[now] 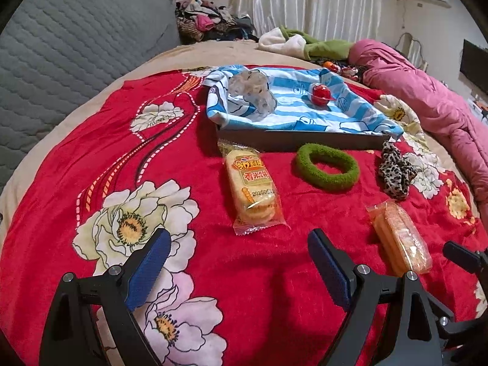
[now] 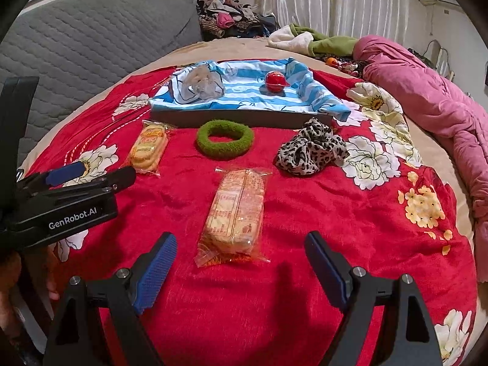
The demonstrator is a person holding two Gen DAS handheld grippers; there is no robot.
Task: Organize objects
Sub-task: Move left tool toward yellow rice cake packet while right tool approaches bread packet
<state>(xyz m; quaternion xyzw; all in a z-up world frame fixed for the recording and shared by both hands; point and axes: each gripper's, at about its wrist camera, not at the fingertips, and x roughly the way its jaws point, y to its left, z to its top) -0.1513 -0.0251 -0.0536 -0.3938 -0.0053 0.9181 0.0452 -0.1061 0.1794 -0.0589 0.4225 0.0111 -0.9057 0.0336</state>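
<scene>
Two wrapped cracker packs lie on the red flowered blanket. One pack (image 1: 251, 189) sits just beyond my open left gripper (image 1: 239, 238). The other pack (image 2: 235, 213) lies lengthwise with its near end between the tips of my open right gripper (image 2: 241, 237), and the pads are clear of it. A green fuzzy ring (image 2: 225, 140) and a leopard scrunchie (image 2: 311, 149) rest in front of a dark tray (image 2: 238, 119). The tray is lined with blue striped cloth and holds a red ball (image 2: 275, 81) and a clear crumpled bag (image 2: 202, 85).
A pink quilt (image 2: 427, 91) runs along the bed's right side. A grey quilted headboard (image 1: 76, 45) stands at the left, with a heap of clothes (image 1: 210, 21) behind it. A green and white garment (image 1: 305, 42) lies beyond the tray. A person's hand (image 2: 12, 289) holds the left gripper.
</scene>
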